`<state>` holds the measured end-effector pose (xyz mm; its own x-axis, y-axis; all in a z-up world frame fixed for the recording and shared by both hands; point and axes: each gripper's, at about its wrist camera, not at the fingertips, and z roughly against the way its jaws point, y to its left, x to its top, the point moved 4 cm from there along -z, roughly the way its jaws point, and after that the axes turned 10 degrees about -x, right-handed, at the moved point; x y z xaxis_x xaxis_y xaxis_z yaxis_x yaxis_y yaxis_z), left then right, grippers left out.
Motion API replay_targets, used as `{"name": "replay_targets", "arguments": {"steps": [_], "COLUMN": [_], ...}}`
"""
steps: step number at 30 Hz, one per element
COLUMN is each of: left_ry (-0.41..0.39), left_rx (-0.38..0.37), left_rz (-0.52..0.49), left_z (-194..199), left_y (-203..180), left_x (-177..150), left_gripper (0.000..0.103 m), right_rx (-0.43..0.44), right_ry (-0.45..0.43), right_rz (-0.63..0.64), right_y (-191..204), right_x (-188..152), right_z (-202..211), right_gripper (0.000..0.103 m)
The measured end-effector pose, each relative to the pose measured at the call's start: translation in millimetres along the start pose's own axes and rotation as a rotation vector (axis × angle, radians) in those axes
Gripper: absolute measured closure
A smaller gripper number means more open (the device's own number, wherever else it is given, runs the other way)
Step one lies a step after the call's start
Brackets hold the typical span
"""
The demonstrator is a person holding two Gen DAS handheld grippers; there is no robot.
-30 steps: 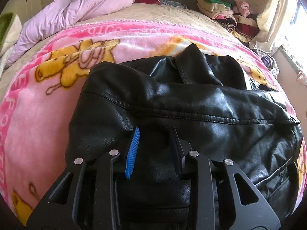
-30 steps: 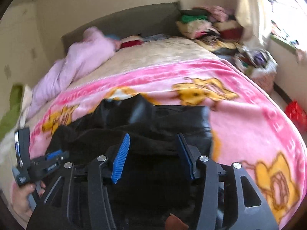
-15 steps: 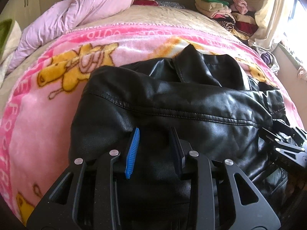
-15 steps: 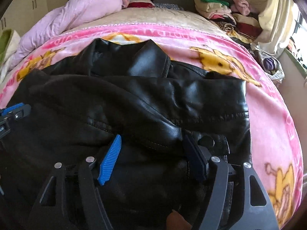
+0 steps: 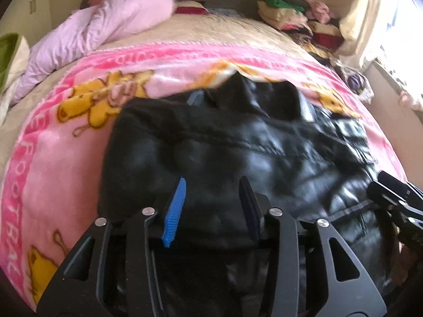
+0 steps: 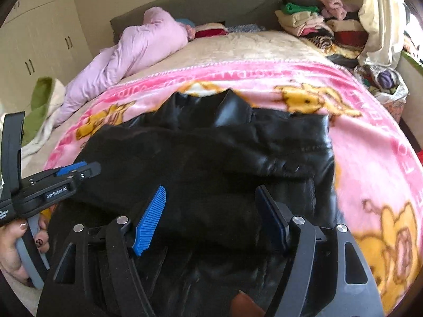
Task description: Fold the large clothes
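Observation:
A black leather jacket lies folded in a thick bundle on the pink cartoon blanket, collar toward the headboard. My left gripper hovers over the bundle's near left part. Its jaws are opening, and the leather between the blue pads is not pressed. My right gripper stands wide open just above the jacket, near the bundle's right side, gripping nothing. The left gripper, held by a hand, shows at the left edge of the right wrist view. In the left wrist view the right gripper shows at the right edge.
A crumpled lilac duvet lies at the bed's far left, against the grey headboard. Stacks of folded clothes fill the far right corner. A bag of clothes sits beside the bed under a bright window. Cream wardrobes stand on the left.
The left gripper has pulled back and up from the jacket, its jaws slightly wider. The right gripper spread its jaws, dipped close to the jacket, then drew back. The jacket stays put.

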<state>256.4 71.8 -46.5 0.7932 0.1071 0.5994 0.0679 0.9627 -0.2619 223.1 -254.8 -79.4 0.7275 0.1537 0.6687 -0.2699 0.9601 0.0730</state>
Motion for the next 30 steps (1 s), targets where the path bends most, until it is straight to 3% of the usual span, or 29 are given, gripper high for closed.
{"name": "replay_targets", "arguments": {"steps": [2,5,8,12,17,19,22,25,27,30], "left_ry": [0.043,0.083,0.087,0.083,0.049,0.023,-0.017,-0.04,-0.048,-0.065], "left_rx": [-0.004,0.033,0.017,0.012,-0.01,-0.011,-0.006,-0.011,-0.002,0.043], "left_rz": [-0.012,-0.041,-0.013,-0.009,-0.004,0.008,0.015,0.031,0.032,0.037], "left_z": [-8.7,-23.5,-28.3,-28.8,-12.0,-2.7,12.1,24.4,29.7,37.2], "left_y": [-4.9,-5.3,-2.7,-2.1,-4.6,-3.8,-4.2,-4.8,-4.8,0.1], "left_x": [-8.1,-15.7,-19.4,-20.6,-14.9,-12.1,-8.5,-8.6,-8.5,-9.1], "left_gripper": [0.06,0.059,0.059,0.059,0.058,0.051,0.048,0.027,0.021,0.009], "right_rx": [0.0,-0.018,-0.02,-0.028,-0.008,0.001,0.015,0.019,0.025,0.034], "right_ry": [0.032,0.092,0.157,0.141,0.082,0.059,0.043,0.027,0.011,-0.016], "right_rz": [0.0,-0.004,-0.021,-0.023,-0.059,-0.075,-0.092,-0.103,-0.11,-0.121], "right_y": [2.4,4.3,2.2,4.6,1.5,-0.3,-2.4,-4.1,-5.2,-7.1], "right_x": [-8.3,-21.3,-33.1,-38.4,-33.6,-30.6,-31.1,-30.9,-30.3,-29.7], "right_z": [-5.6,-19.0,-38.8,-42.2,-16.7,-5.5,7.5,18.5,26.2,42.9], "right_gripper": [0.034,0.034,0.034,0.034,0.034,0.028,0.02,0.019,0.011,0.009]}}
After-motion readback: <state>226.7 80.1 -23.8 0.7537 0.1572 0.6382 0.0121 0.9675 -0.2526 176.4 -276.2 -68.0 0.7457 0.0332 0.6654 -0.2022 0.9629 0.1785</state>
